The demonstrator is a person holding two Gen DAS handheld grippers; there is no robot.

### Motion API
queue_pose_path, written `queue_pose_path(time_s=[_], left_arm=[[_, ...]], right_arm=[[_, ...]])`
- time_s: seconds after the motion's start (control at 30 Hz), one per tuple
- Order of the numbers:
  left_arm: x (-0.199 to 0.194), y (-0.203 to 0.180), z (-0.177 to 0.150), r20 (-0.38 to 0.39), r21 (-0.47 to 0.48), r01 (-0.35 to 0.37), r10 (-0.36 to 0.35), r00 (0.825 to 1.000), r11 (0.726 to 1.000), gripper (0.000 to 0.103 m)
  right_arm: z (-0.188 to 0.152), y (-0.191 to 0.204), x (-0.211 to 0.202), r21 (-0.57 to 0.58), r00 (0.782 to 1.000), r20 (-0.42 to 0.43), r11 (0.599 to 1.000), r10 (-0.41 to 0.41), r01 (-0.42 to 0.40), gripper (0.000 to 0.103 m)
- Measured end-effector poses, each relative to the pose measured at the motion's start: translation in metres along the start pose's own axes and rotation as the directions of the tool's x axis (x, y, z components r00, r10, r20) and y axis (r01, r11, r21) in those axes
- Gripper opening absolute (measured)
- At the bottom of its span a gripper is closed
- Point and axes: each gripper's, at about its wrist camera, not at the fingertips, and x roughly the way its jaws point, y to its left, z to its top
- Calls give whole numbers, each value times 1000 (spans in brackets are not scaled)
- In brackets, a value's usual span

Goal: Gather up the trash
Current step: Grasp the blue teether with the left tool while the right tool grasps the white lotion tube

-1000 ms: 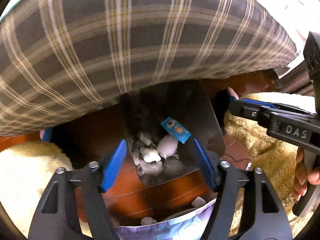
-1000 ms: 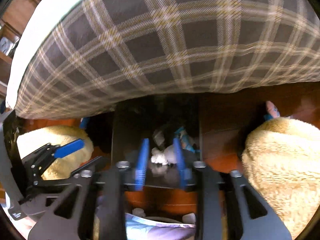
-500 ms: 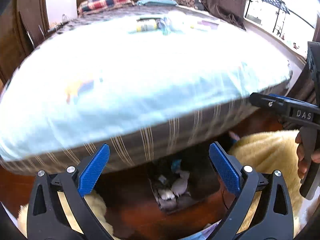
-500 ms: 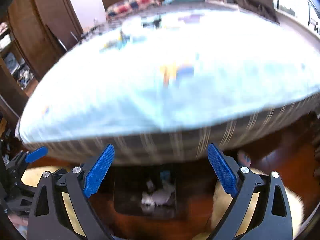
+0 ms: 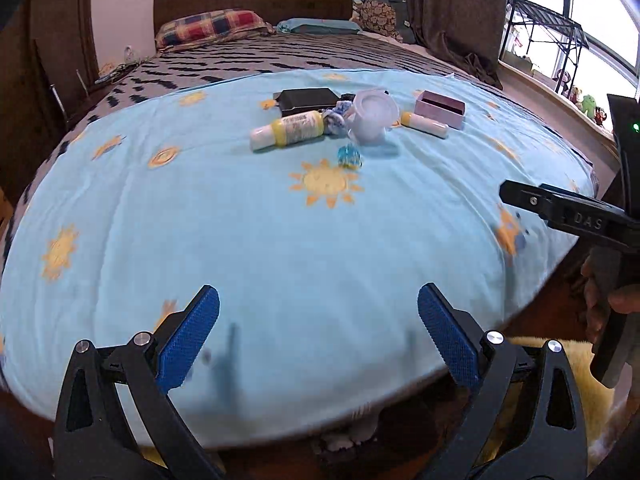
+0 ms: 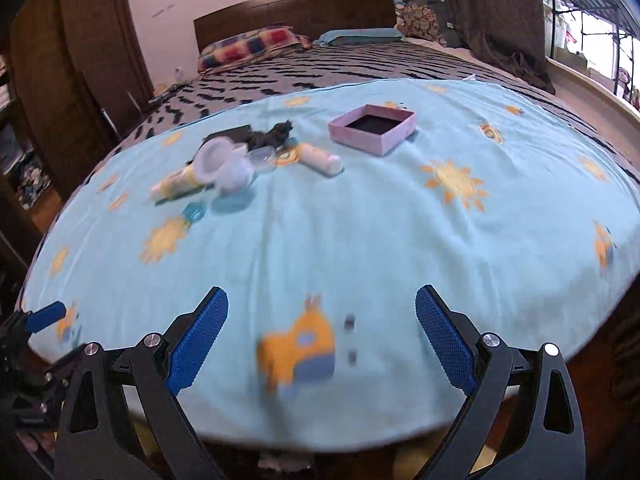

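Both grippers hover over the near edge of a bed with a light blue sun-print blanket (image 5: pixel 280 240). My left gripper (image 5: pixel 318 336) is open and empty. My right gripper (image 6: pixel 322 336) is open and empty; it also shows in the left wrist view (image 5: pixel 568 216) at the right. Far up the blanket lies a cluster: a small blue wrapper (image 5: pixel 349 156) (image 6: pixel 194 211), a yellow-and-white bottle (image 5: pixel 288 130) (image 6: pixel 176 184), a clear plastic cup (image 5: pixel 374 116) (image 6: pixel 224 168), a small white tube (image 5: pixel 426 124) (image 6: pixel 320 160), a pink open box (image 5: pixel 440 108) (image 6: pixel 374 126), a black case (image 5: pixel 306 100).
The dark bin's white trash (image 5: pixel 352 436) peeks out below the bed's edge. A yellow fluffy rug (image 5: pixel 536 360) lies at the right. Pillows (image 5: pixel 208 26) and a wooden headboard (image 6: pixel 292 6) are at the far end. A window and rack (image 5: pixel 552 40) stand right.
Both grippers have risen from the bin under the bed's edge to look over the top of the bed. The right gripper's fingers went from nearly shut to wide open.
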Motion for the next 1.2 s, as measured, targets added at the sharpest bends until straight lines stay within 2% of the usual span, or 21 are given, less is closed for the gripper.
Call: queue_pose_path(time_s=[0.17,0.23,0.53,0.6,0.77,0.83,0.93,1.1,1.2], left_arm=[[29,-6,27,-25,14,30,-30,999,999,83],[43,-8,35,-42,16,37,-36,998,999,72],[89,-14,72,-60,23,49,-48,997,999,48],[97,-15,80,-61,25,50,-48,997,998,45],[110,-17,92,-60,30,55,-53,997,998,40],[115,-17,96,-59,29,57,-56,997,998,34],[118,-16,100,-59,21,65,-63,996,998,27],[112,-14,96,-64,21,77,-76,995,997,27],[102,-12,88,-65,18,80,-78,995,997,27]], right_arm=[[28,-1,34,-30,1000,-15,999,-18,17,94],[36,-1,49,-27,999,-33,1000,-7,6,93],[68,1,87,-93,999,-45,996,-19,14,65],[75,3,95,-108,999,-51,994,-19,13,59],[89,12,112,-142,997,-64,990,-34,25,59],[94,17,118,-158,997,-70,987,-35,23,57],[97,19,123,-159,996,-80,987,-37,24,49],[92,17,116,-137,996,-77,990,-33,22,24],[84,17,106,-129,997,-80,992,-23,13,21]])
